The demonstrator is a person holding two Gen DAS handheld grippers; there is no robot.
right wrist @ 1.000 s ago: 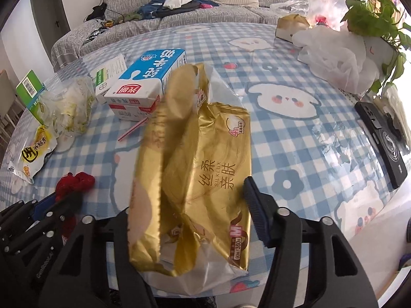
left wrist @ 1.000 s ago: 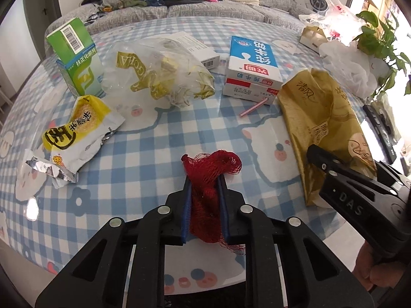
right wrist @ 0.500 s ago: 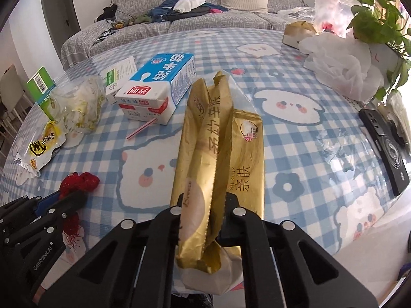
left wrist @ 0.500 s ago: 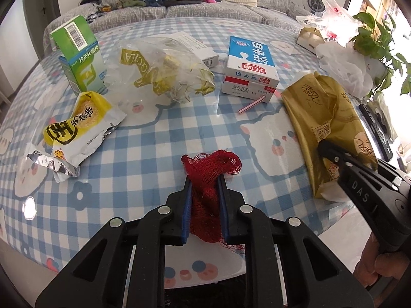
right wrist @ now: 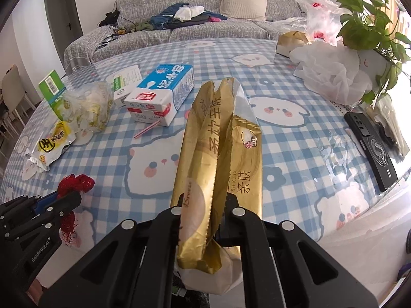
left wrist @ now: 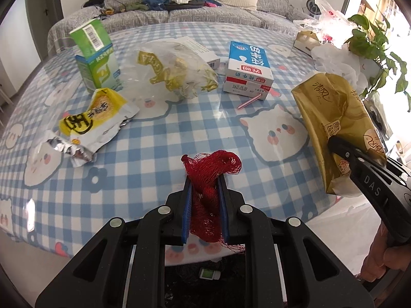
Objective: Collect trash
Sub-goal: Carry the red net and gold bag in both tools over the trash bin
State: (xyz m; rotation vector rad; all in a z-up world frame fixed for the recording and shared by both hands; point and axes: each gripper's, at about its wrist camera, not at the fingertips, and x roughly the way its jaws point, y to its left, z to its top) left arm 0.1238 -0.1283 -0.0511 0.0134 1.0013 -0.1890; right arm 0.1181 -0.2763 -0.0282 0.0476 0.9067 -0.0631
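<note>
My left gripper [left wrist: 204,200] is shut on a red mesh net bag [left wrist: 210,172], held above the near edge of the checked table [left wrist: 154,138]. It also shows in the right wrist view [right wrist: 74,183]. My right gripper [right wrist: 205,210] is shut on a gold tissue wrapper [right wrist: 221,148], lifted off the table; the wrapper shows at the right in the left wrist view [left wrist: 334,118]. On the table lie a blue milk carton [left wrist: 248,68], a clear plastic bag [left wrist: 174,69], a yellow snack packet [left wrist: 90,123], a green box [left wrist: 96,56] and a pink straw [left wrist: 250,102].
A white plastic bag [right wrist: 331,74] and a potted plant [right wrist: 370,33] stand at the table's right side, with a black phone [right wrist: 372,148] near the right edge. A small gold-topped box [right wrist: 291,42] sits at the back right. A grey sofa [right wrist: 195,23] lies behind.
My right gripper shut on the gold wrapper and lifted it off the table. Both grippers drew back toward the near edge. The left gripper kept its hold on the red net.
</note>
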